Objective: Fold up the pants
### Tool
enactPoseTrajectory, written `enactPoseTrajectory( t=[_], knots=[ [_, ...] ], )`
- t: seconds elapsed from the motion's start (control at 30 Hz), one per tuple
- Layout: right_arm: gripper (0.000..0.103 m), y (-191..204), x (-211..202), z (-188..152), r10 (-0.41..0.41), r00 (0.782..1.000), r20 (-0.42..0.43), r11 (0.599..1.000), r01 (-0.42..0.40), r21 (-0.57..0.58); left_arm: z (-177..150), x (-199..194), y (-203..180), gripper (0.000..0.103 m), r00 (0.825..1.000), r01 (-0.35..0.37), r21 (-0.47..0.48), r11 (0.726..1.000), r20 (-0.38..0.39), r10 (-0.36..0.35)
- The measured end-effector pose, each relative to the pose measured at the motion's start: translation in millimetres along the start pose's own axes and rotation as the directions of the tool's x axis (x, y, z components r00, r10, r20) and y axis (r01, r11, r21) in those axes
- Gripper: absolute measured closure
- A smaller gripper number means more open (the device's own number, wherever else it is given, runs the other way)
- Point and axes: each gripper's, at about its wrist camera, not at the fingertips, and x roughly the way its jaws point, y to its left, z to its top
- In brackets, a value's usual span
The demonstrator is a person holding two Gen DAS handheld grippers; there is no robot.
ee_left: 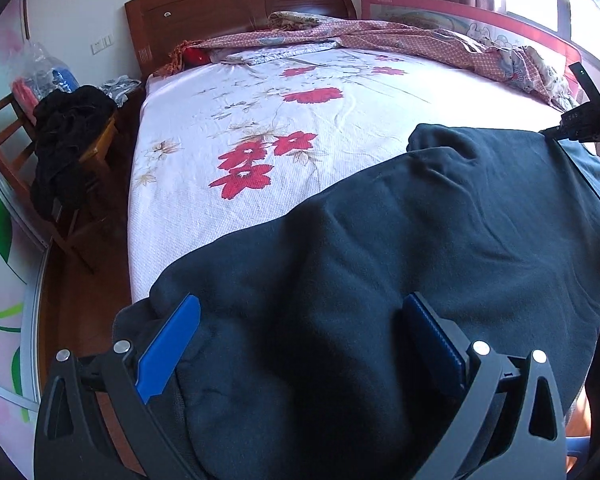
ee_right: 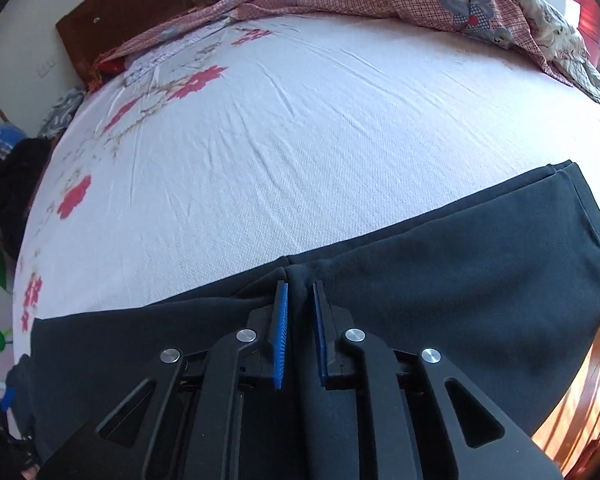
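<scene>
Two grippers meet your dark pants (ee_right: pixel 440 280): right fingers (ee_right: pixel 300 300) pinch the far hem at twelve o'clock, left fingers (ee_left: pixel 296 344) gape wide over cloth, pants running three-to-nine.

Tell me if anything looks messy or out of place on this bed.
The dark pants lie rumpled near the bed's edge, a ridge of fabric bunched between the right gripper pads. A pink checked blanket sits crumpled along the far side. Nothing looks spilled or damaged.

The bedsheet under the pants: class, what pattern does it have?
The bedsheet is white with red flowers, clearest in the left wrist view.
</scene>
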Motion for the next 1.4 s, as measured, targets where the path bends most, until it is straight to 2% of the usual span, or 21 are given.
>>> enactPoseTrajectory(
  t=[0.13, 0.3, 0.4, 0.47, 0.57, 0.67, 0.73, 0.77, 0.8, 0.83, 0.87, 0.9, 0.93, 0.97, 1.03, 1.13, 1.17, 1.27, 1.3, 1.33, 1.4],
  knots=[
    [0.096, 9.3, 8.6, 11.8, -0.030, 0.999, 0.036, 0.999, 0.031, -0.021, -1.3, -1.7, 1.2, 0.002, 1.000, -0.017, 0.003, 1.000, 0.008, 0.017],
    [0.098, -0.3, 21.8, 6.6, -0.011, 1.000, 0.003, 0.999, 0.011, 0.030, -5.1, -1.9, 5.9, 0.002, 0.999, -0.042, -0.020, 0.999, 0.017, 0.043],
    [0.068, -14.1, -1.3, 9.0, 0.061, 0.998, 0.005, 0.986, -0.061, 0.154, -5.8, -4.2, 10.5, 0.002, 0.998, -0.061, -0.030, 0.998, 0.005, 0.061],
    [0.060, -12.2, -25.2, 4.3, 0.130, 0.990, 0.054, 0.976, -0.138, 0.170, -2.1, -9.9, 7.3, 0.002, 0.996, -0.093, -0.012, 0.996, -0.007, 0.092],
    [0.056, 11.6, -42.3, -6.4, 0.297, 0.953, 0.063, 0.941, -0.303, 0.148, 7.9, -31.8, 3.4, 0.002, 0.989, -0.139, -0.023, 0.990, 0.050, 0.140],
    [0.056, 70.3, -35.2, -17.4, 0.467, 0.884, -0.004, 0.882, -0.465, 0.076, 23.0, -43.8, -4.0, 0.002, 0.988, -0.092, -0.015, 0.996, 0.126, 0.093],
    [0.056, 123.3, -24.4, -25.7, 0.539, 0.839, -0.071, 0.842, -0.540, 0.013, 30.2, -30.5, -14.6, 0.002, 0.986, -0.135, 0.056, 0.989, 0.105, 0.128],
    [0.056, 150.5, -20.4, -30.3, 0.559, 0.824, -0.093, 0.826, -0.563, -0.028, 30.6, -21.8, -15.6, 0.002, 0.986, -0.151, 0.074, 0.986, 0.080, 0.145],
    [0.056, 177.4, -15.7, -34.9, 0.562, 0.820, -0.112, 0.818, -0.570, -0.072, 29.5, -13.0, -12.6, 0.002, 0.987, -0.159, 0.072, 0.985, 0.048, 0.156],
    [0.056, 202.7, -10.4, -40.7, 0.557, 0.819, -0.136, 0.812, -0.572, -0.119, 25.8, -1.6, -5.0, 0.002, 0.986, -0.167, 0.049, 0.985, -0.008, 0.168],
    [0.056, 227.0, -3.4, -46.4, 0.524, 0.838, -0.155, 0.819, -0.545, -0.180, 18.7, 10.4, 6.2, 0.002, 0.985, -0.153, 0.012, 0.988, -0.078, 0.154],
    [0.056, 248.5, 6.0, -52.6, 0.487, 0.857, -0.171, 0.823, -0.515, -0.239, 10.7, 12.6, 13.7, 0.002, 0.989, -0.128, -0.017, 0.992, -0.080, 0.126],
    [0.056, 266.8, 20.4, -59.7, 0.413, 0.888, -0.201, 0.836, -0.457, -0.303, 4.7, 6.6, 14.5, 0.002, 0.992, -0.123, -0.006, 0.992, -0.034, 0.123],
    [0.056, 278.3, 37.9, -66.3, 0.313, 0.926, -0.212, 0.854, -0.372, -0.363, 0.7, 5.6, 12.8, 0.002, 0.991, -0.129, 0.013, 0.992, -0.035, 0.129],
    [0.054, 274.1, 47.5, -65.6, 0.344, 0.924, -0.166, 0.865, -0.381, -0.326, -4.8, 1.3, 15.8, 0.002, 0.994, -0.109, -0.006, 0.994, -0.019, 0.109],
    [0.054, 278.6, 47.9, -61.0, 0.290, 0.944, -0.155, 0.872, -0.327, -0.364, -10.6, -1.9, 17.2, 0.002, 0.995, -0.095, -0.008, 0.995, 0.013, 0.095],
    [0.054, 279.4, 46.9, -59.3, 0.289, 0.943, -0.164, 0.871, -0.330, -0.363, -10.3, -1.5, 16.5, 0.002, 0.995, -0.097, -0.003, 0.995, 0.015, 0.097],
    [0.050, 245.1, 27.1, -43.6, 0.375, 0.915, -0.153, 0.887, -0.401, -0.228, -6.2, -1.3, 15.0, 0.002, 0.995, -0.102, 0.012, 0.995, 0.003, 0.102],
    [0.047, 223.8, 14.8, -38.6, 0.433, 0.892, -0.129, 0.880, -0.449, -0.154, -5.2, -1.5, 13.4, 0.002, 0.994, -0.108, 0.020, 0.994, -0.002, 0.108],
    [0.037, 199.3, 1.5, -35.5, 0.485, 0.869, -0.100, 0.867, -0.492, -0.078, -4.3, -2.1, 12.2, 0.002, 0.994, -0.113, 0.027, 0.993, -0.009, 0.113],
    [0.031, 134.7, -27.3, -34.8, 0.548, 0.836, -0.019, 0.835, -0.546, 0.060, -1.5, -6.4, 7.9, 0.002, 0.991, -0.133, 0.043, 0.990, -0.016, 0.134]
  ],
)
